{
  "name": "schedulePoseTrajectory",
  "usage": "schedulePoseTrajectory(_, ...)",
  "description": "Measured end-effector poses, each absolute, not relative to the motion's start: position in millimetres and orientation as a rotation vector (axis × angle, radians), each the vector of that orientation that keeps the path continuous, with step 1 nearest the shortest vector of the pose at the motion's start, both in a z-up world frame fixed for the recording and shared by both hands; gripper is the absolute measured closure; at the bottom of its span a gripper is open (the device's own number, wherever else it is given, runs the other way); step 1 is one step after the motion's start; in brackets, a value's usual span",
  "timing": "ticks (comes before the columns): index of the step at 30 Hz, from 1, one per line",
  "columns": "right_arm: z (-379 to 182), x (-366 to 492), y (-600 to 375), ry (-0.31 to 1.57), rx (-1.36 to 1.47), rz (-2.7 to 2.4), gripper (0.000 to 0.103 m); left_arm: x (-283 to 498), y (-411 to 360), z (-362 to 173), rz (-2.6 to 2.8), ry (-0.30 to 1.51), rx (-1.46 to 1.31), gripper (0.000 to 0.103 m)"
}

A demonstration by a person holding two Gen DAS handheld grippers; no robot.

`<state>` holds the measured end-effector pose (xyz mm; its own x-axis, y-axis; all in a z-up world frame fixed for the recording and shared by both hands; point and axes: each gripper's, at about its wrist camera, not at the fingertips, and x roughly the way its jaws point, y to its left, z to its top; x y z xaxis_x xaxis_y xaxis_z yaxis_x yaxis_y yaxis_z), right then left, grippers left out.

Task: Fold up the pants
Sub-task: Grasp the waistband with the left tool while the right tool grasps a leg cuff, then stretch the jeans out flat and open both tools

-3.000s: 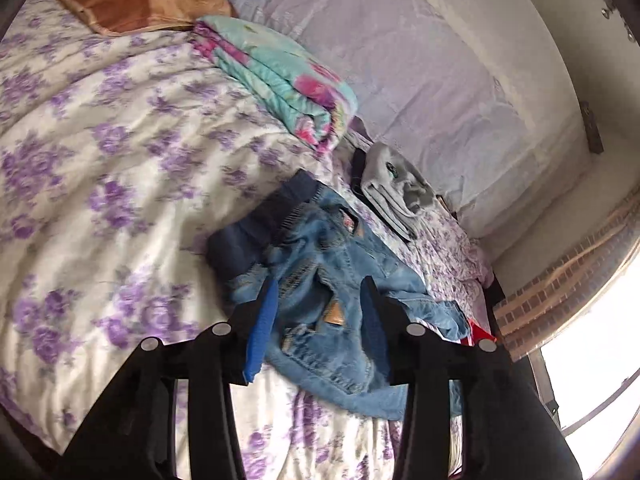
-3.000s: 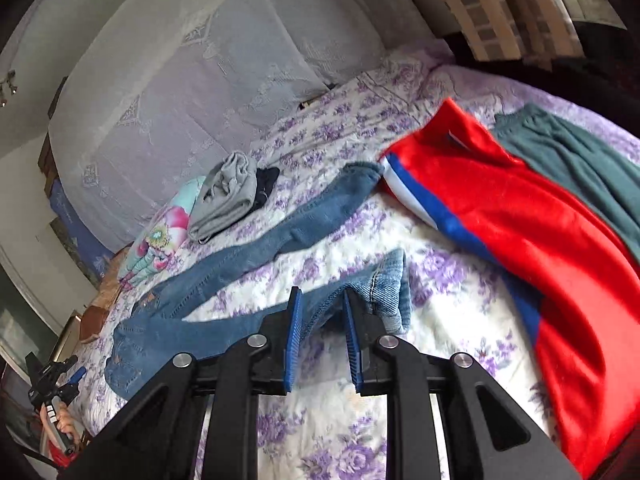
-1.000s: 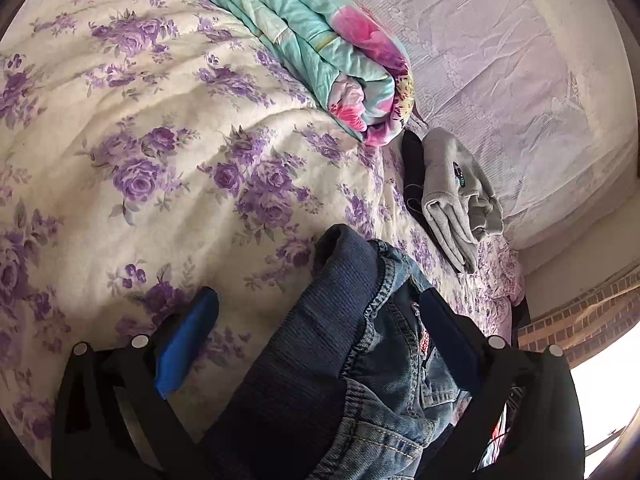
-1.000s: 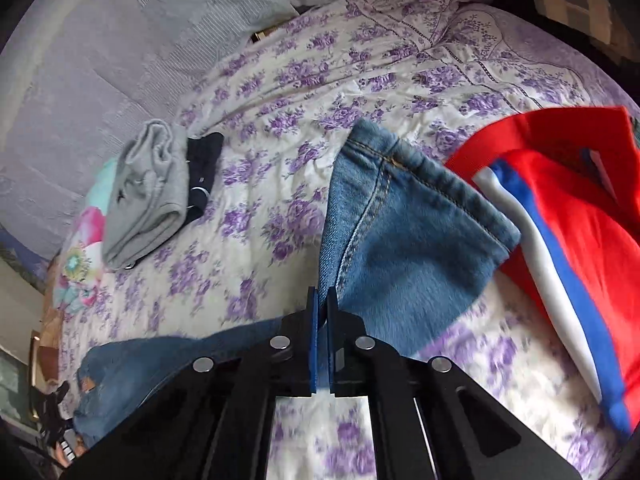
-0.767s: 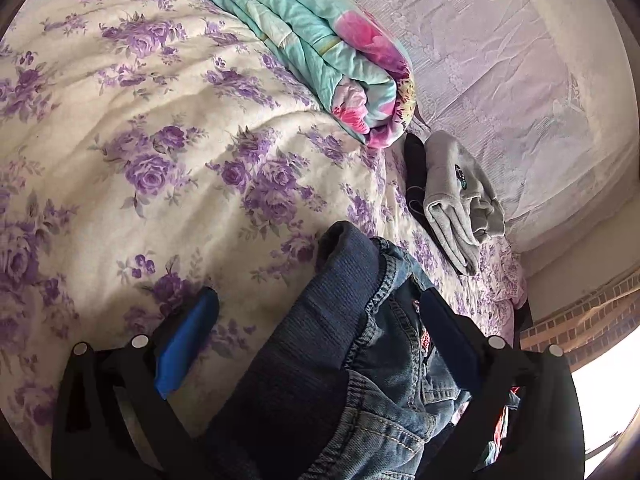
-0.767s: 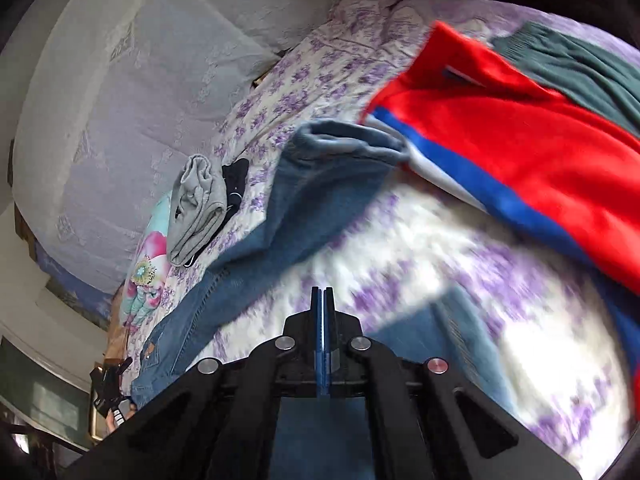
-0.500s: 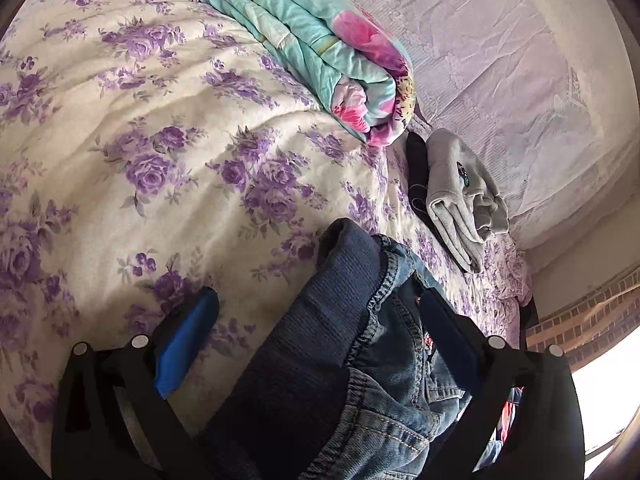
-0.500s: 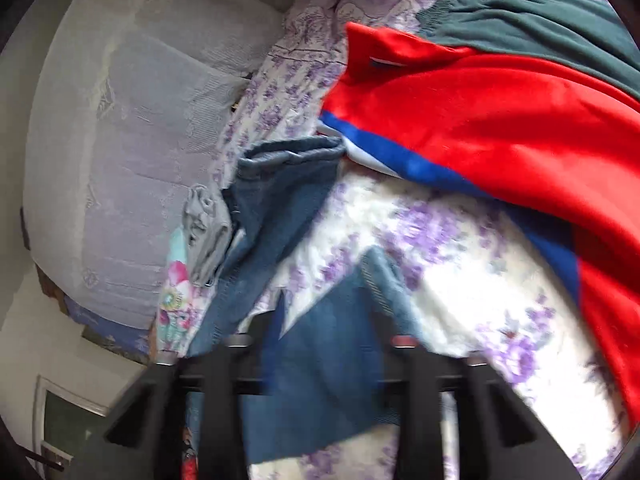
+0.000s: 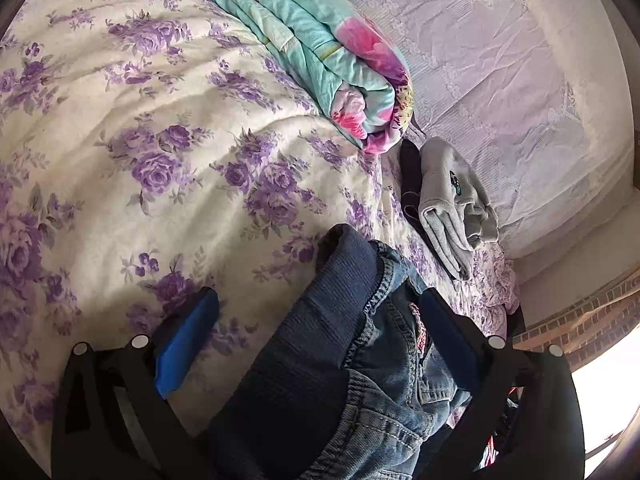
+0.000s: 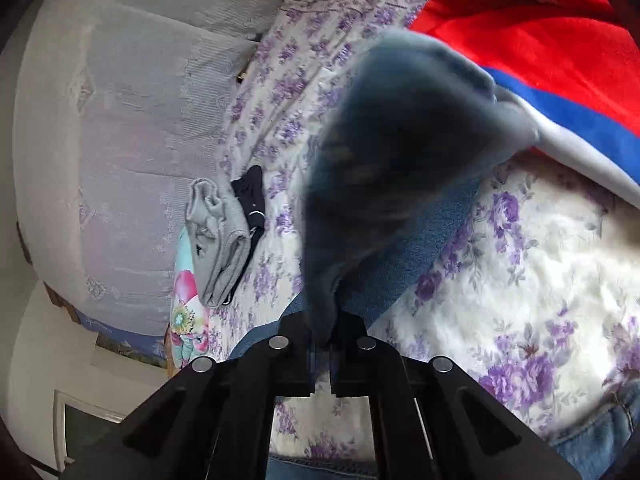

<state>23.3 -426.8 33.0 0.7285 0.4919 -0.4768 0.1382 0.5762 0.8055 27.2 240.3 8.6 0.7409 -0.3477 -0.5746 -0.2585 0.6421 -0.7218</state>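
The blue jeans lie on a bed with a purple-flowered cover. In the left wrist view their waist end (image 9: 340,344), with a dark ribbed band, lies bunched between the wide-apart fingers of my open left gripper (image 9: 320,320); neither pad presses it. In the right wrist view my right gripper (image 10: 320,344) is shut on a jeans leg cuff (image 10: 392,152), which hangs blurred in front of the camera, lifted off the bed. Another jeans part (image 10: 596,440) shows at the lower right.
A folded turquoise floral blanket (image 9: 320,52) lies at the head of the bed. Folded grey clothes (image 9: 452,200) on a black item sit by the lace-covered wall. A red garment with blue and white stripes (image 10: 540,52) lies beside the cuff.
My right gripper has lifted and swung the jeans leg cuff, which now hangs in front of the camera. My left gripper has stayed open over the waistband, almost still.
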Motion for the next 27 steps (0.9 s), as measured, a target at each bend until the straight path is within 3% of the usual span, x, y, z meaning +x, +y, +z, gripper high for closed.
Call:
schedulePoseTrajectory(4,66.3,-42.5,-440.0,0.689,0.824,0.298,0.098,27.3,240.2,8.4,-0.056,0.764,-0.893,0.005)
schedulePoseTrajectory(6,31.7,-56.6,-457.1,0.857,0.800,0.245,0.088,27.9,239.8,8.3,-0.054,0.771,-0.886,0.005)
schedulePoseTrajectory(7,7.6,-67.1,-467.8,0.959,0.791,0.171,0.076,28.3,239.5,8.7,-0.052,0.775,-0.881,0.005)
schedulePoseTrajectory(8,-7.4,-81.0,-482.9,0.983,0.849,0.149,0.081,28.2,238.6,8.8,-0.052,0.777,-0.875,0.005)
schedulePoseTrajectory(9,-9.9,-94.4,-495.5,0.938,0.911,0.173,0.083,28.0,237.8,8.9,-0.052,0.780,-0.869,0.005)
schedulePoseTrajectory(12,19.1,-129.0,-521.0,0.771,0.893,0.103,0.071,28.4,237.9,9.3,-0.058,0.783,-0.869,0.005)
schedulePoseTrajectory(14,35.6,-125.8,-530.7,0.739,0.825,0.064,0.043,27.8,239.5,9.7,-0.068,0.781,-0.882,0.005)
schedulePoseTrajectory(23,-4.4,-21.6,-527.2,0.943,0.764,0.063,0.042,34.9,244.6,15.1,-0.181,0.805,-0.979,0.005)
schedulePoseTrajectory(27,-11.1,-2.3,-515.2,0.950,0.725,0.093,0.038,46.9,245.9,21.6,-0.178,0.871,-0.944,0.005)
